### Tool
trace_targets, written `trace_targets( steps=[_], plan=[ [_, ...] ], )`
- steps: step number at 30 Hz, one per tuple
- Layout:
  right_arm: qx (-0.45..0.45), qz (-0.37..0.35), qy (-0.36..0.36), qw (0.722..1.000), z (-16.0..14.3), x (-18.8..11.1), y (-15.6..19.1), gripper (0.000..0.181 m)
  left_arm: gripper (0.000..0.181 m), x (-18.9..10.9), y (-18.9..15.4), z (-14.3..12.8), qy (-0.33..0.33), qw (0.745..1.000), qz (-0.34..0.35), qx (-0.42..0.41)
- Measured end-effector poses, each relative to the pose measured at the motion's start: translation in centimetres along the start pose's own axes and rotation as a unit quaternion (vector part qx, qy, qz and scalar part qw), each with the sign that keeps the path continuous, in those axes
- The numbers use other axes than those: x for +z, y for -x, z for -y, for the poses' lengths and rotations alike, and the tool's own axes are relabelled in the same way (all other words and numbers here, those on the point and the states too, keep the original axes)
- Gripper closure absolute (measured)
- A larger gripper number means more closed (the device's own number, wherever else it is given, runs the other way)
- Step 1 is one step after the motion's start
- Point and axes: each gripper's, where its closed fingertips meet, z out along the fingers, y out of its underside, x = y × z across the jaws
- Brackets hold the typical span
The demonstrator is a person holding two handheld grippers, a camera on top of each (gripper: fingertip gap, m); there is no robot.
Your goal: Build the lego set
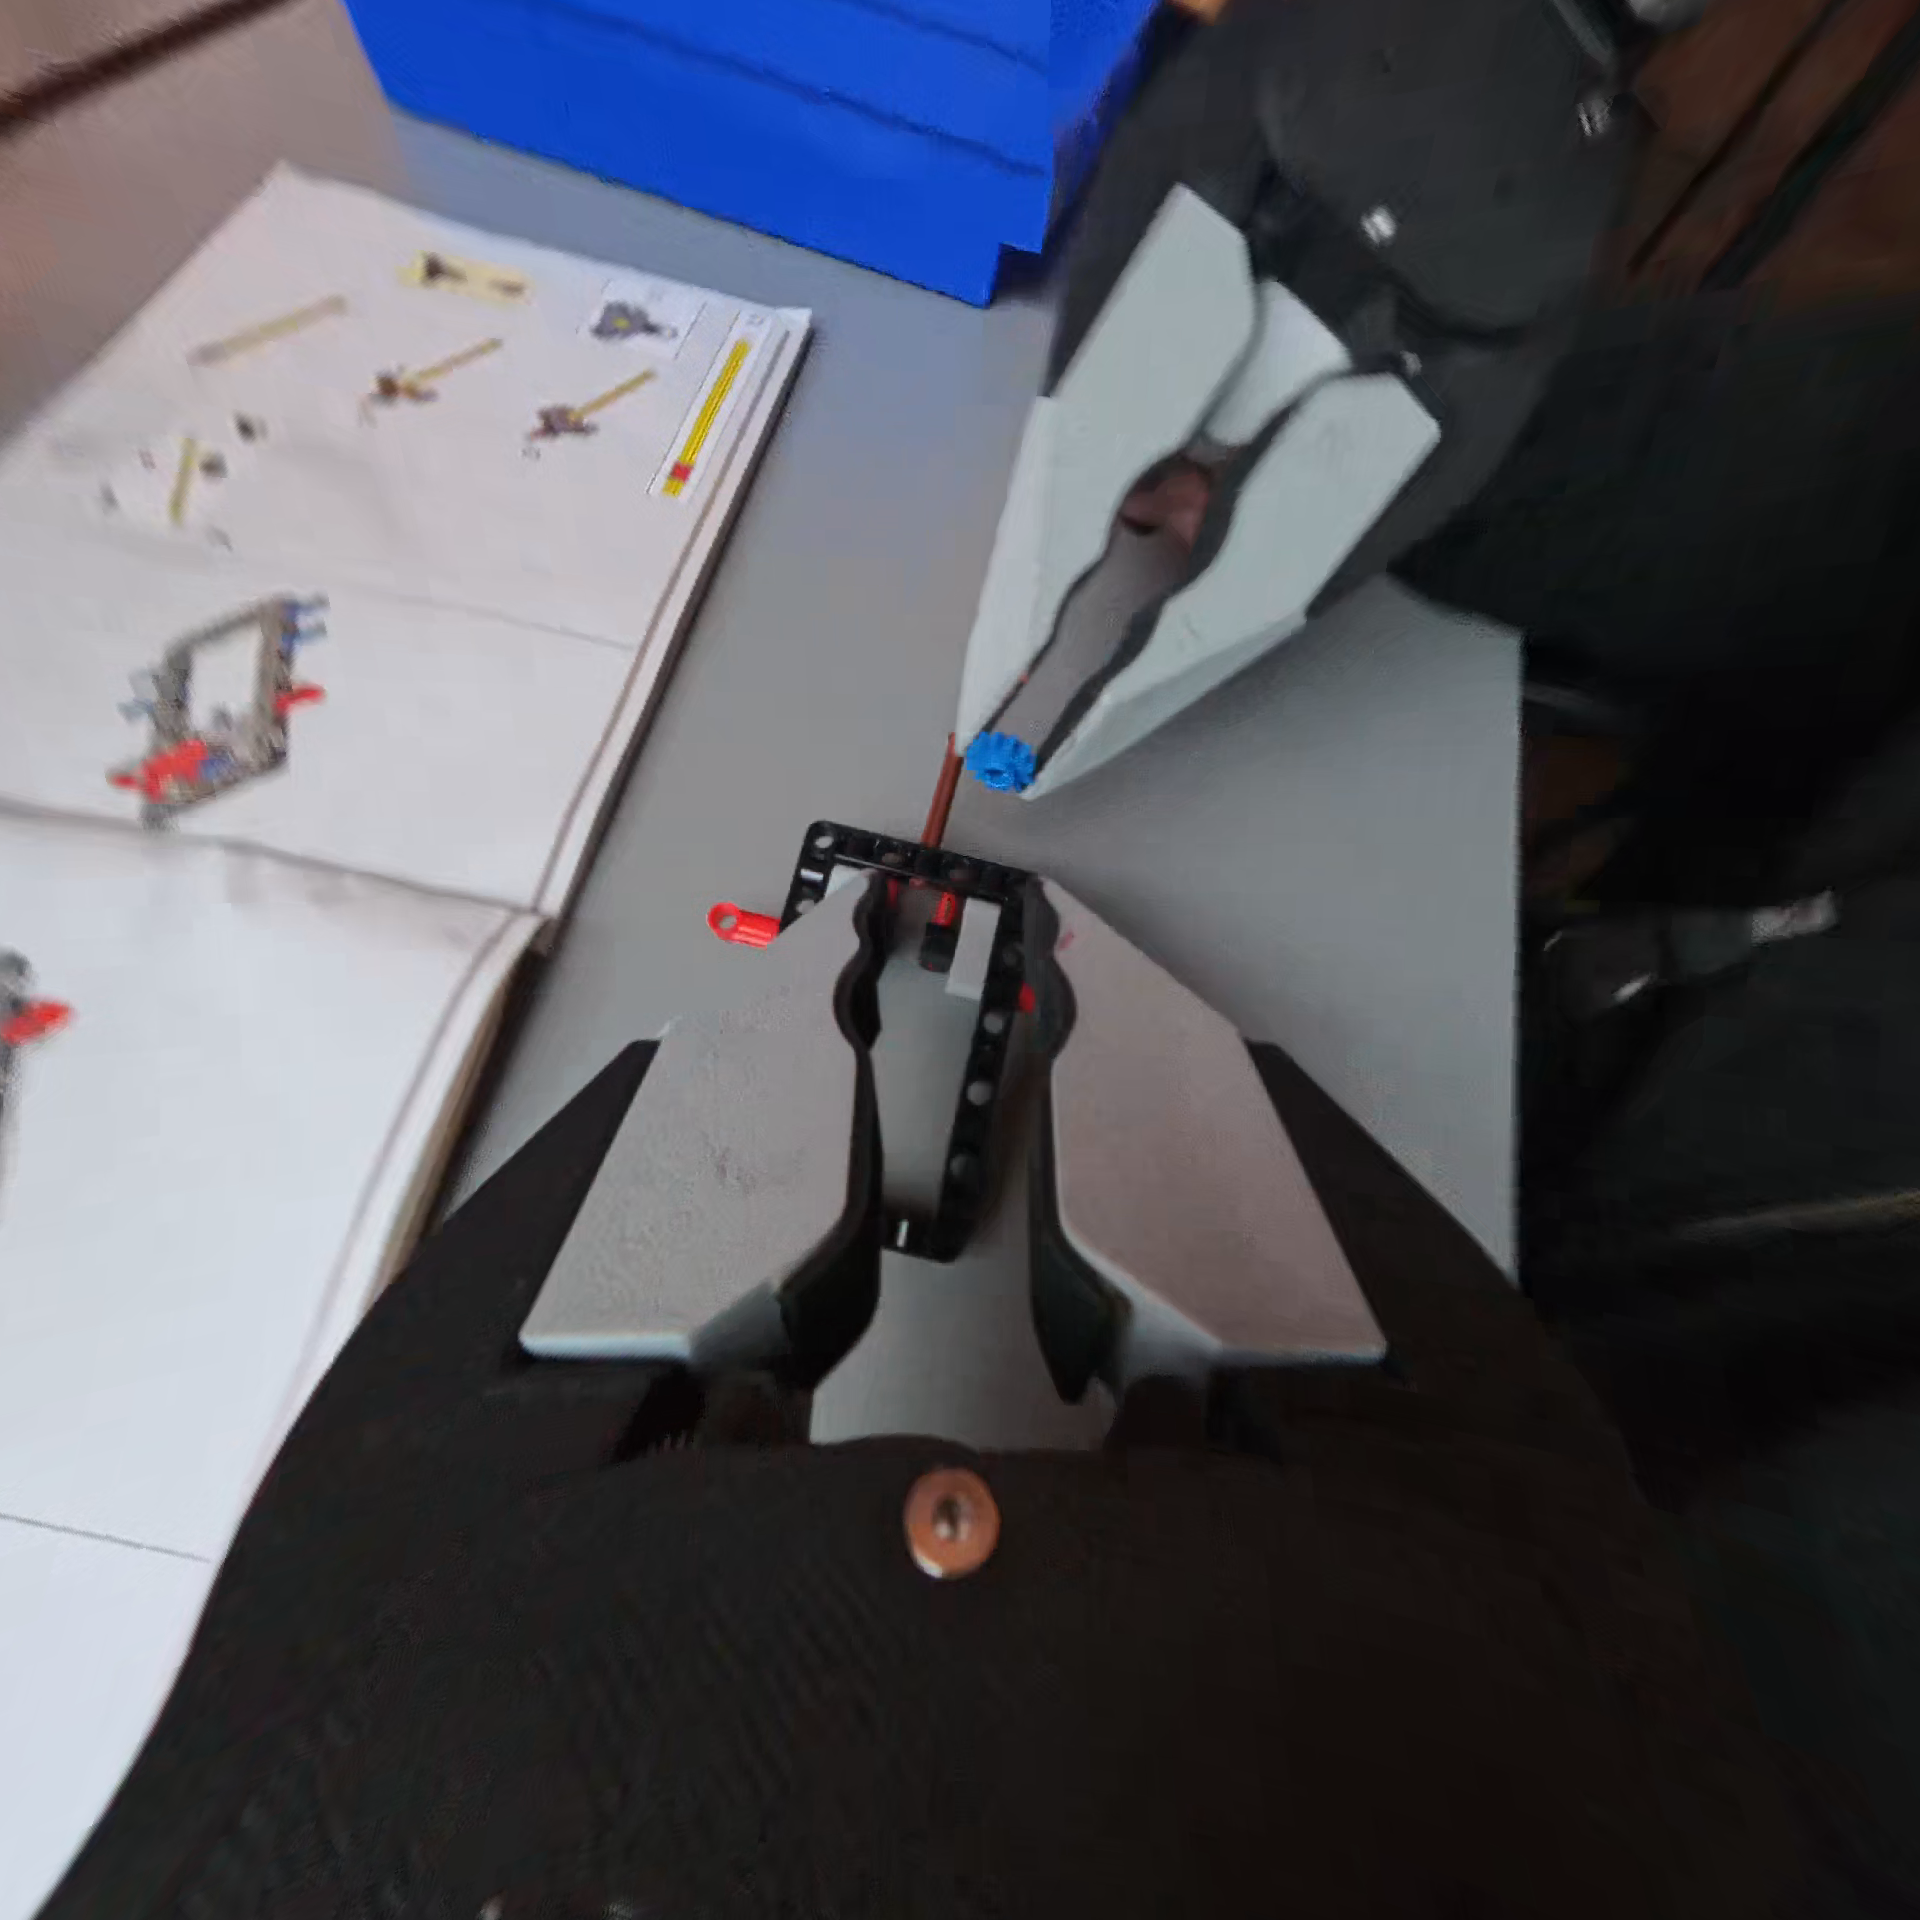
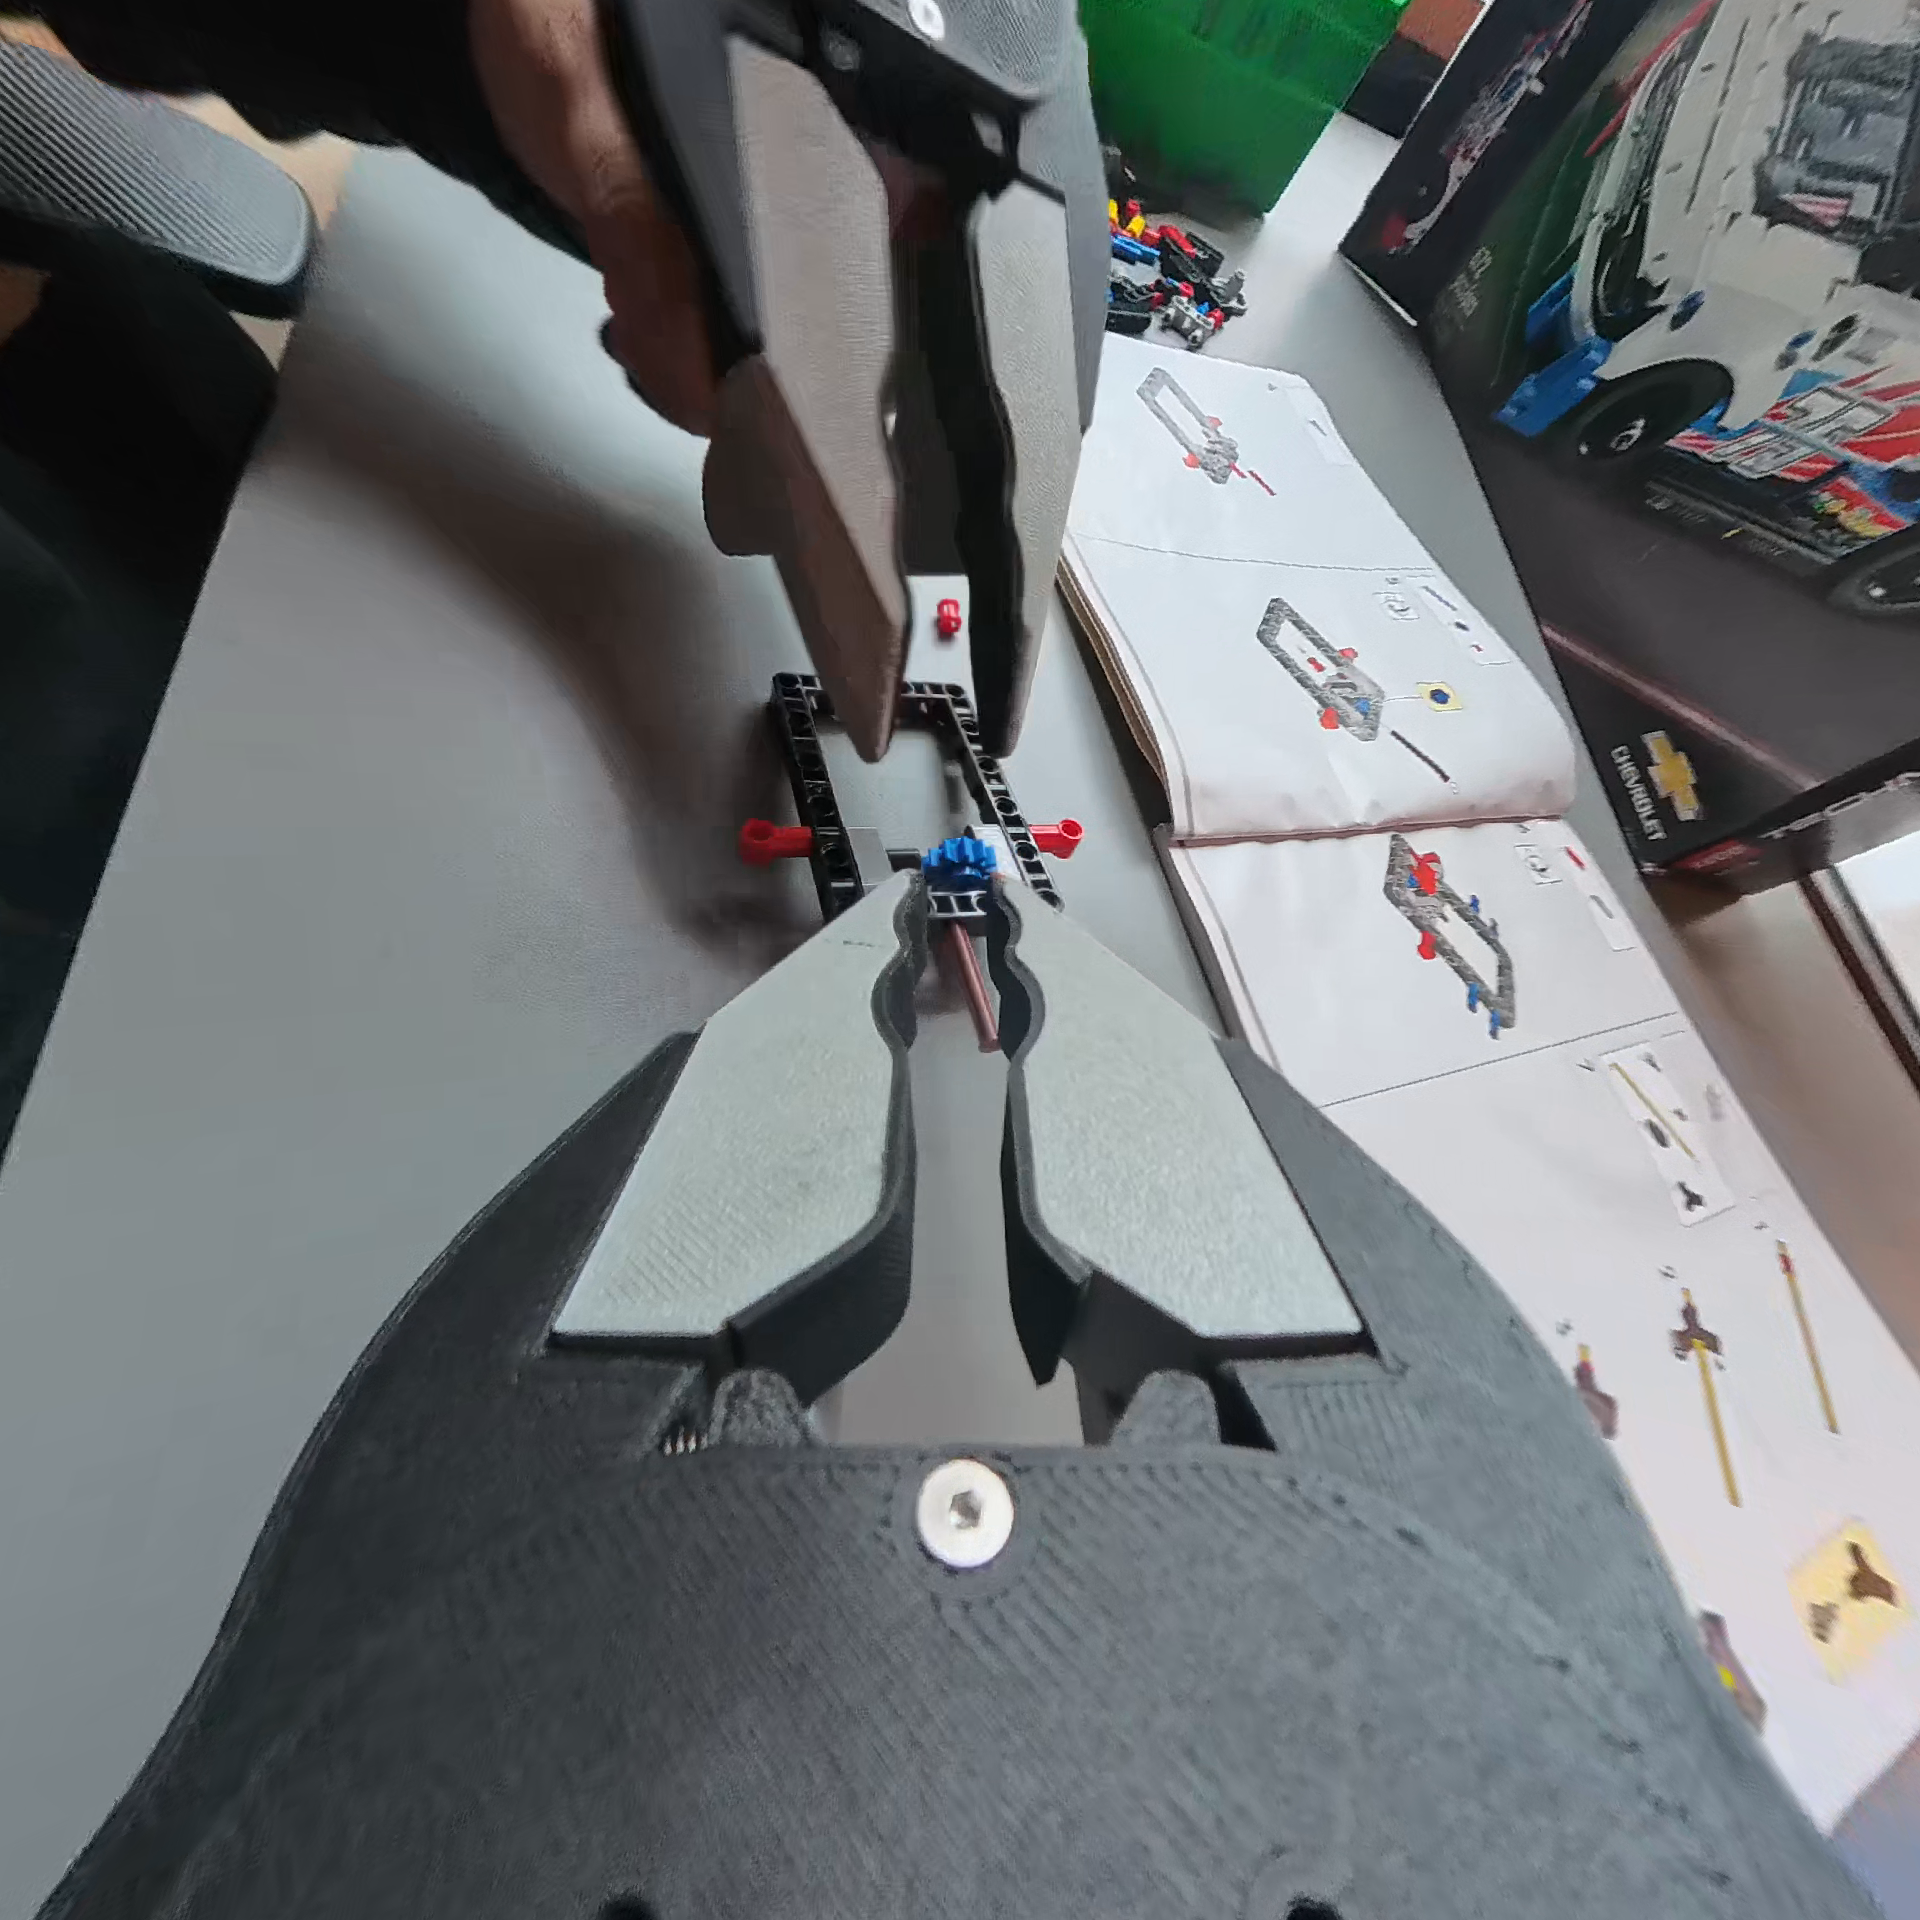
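the left tool (image 1: pixel 951 894) straddles the black frame (image 1: pixel 982 1049) on the grey table (image 1: pixel 1299 935), its fingers narrowly apart and closed against the frame's two long sides, pinning it in place. the right tool (image 2: pixel 956 883) is nearly shut, pinching a small blue gear (image 2: pixel 958 860) at its tips; in the left wrist view the gear (image 1: pixel 995 761) sits just beside a brown rod (image 1: pixel 940 795) that pokes out of the frame's near end. that rod (image 2: pixel 977 987) lies in the slot between the right tool's fingers. red pins (image 2: pixel 774 840) stick out from the frame's sides. an open instruction booklet (image 2: pixel 1351 935) lies next to the frame, with a loose pile of parts (image 2: pixel 1169 275) farther off.
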Motion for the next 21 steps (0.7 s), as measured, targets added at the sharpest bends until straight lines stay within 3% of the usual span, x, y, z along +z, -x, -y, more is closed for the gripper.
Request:
trace_targets(
  steps=[2,4,7,12,15,21],
  plan=[
    [0.024,0.021,-0.007,0.999,0.0,-0.1,0.2,0.174,0.156,0.3,-0.3,-0.3,0.021,0.994,0.027,0.1],
    [0.041,0.039,-0.009,0.998,-0.1,-0.1,0.3,0.174,0.157,0.8,-0.3,-0.5,0.028,0.993,0.035,0.11],
    [0.013,0.013,-0.011,1.0,0.1,-0.2,0.0,0.174,0.16,0.9,-1.4,0.6,-0.001,0.999,-0.034,-0.01],
    [-0.027,-0.017,-0.01,0.999,0.5,0.1,-0.1,0.174,0.163,0.5,-1.9,1.8,-0.03,0.981,-0.105,-0.163],
    [-0.058,-0.039,-0.007,0.998,0.9,0.3,0.0,0.174,0.158,0.7,-1.8,1.7,-0.031,0.97,-0.117,-0.211],
    [-0.126,-0.087,0.035,0.988,0.5,1.1,0.0,0.173,0.167,1.2,-0.9,0.8,-0.023,0.962,-0.096,-0.253]
  ],
)
